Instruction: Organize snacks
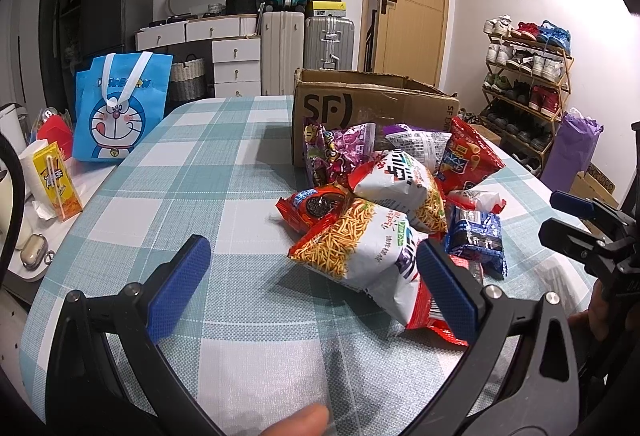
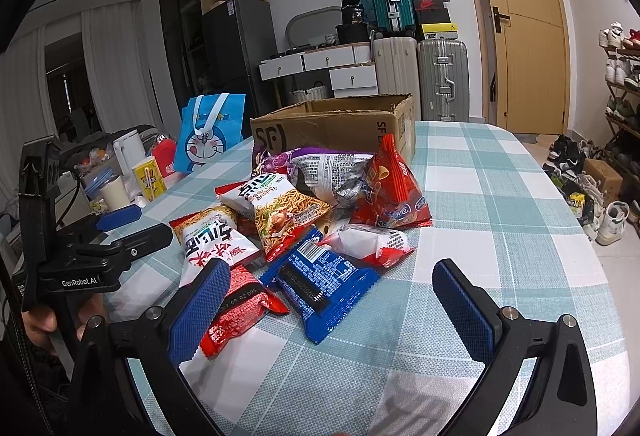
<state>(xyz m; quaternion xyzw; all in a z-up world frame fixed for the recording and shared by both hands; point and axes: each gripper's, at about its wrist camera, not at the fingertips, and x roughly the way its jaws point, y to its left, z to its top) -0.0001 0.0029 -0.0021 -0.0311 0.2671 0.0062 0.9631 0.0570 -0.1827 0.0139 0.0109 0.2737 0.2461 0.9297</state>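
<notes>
Tongs agape over blue packet

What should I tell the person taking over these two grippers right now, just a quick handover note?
Left gripper: open, holding nothing, low over the table beside the nearest noodle-snack bag.
Right gripper: open, holding nothing, over the blue packet.
Snacks: all loose in a pile on the checked tablecloth, in front of the open cardboard box.
Done: nothing visibly sorted; the box's inside is not visible.
Left: probably move every bag, starting with the nearest ones.
</notes>
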